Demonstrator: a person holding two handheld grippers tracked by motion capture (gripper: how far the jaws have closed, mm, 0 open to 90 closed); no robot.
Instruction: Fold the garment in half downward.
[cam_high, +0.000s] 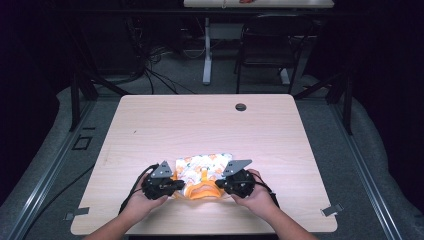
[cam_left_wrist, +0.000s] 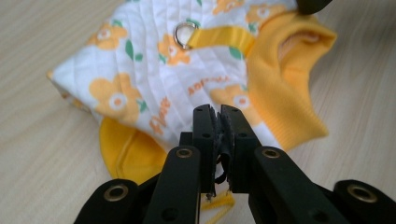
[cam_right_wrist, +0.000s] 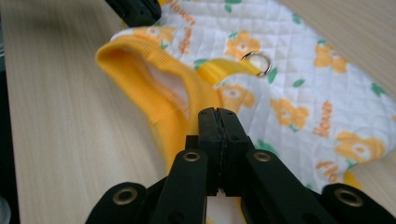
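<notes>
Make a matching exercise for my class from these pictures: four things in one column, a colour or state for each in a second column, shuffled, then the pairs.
Things:
1. ribbed collar
2. metal ring
3. quilted cloth
4. left gripper

Colours or states:
A. white with orange flowers
B. silver, on a yellow strap
C. plain yellow
D. black, jaws closed together

Pairs: 1-C, 2-B, 3-A, 4-D
</notes>
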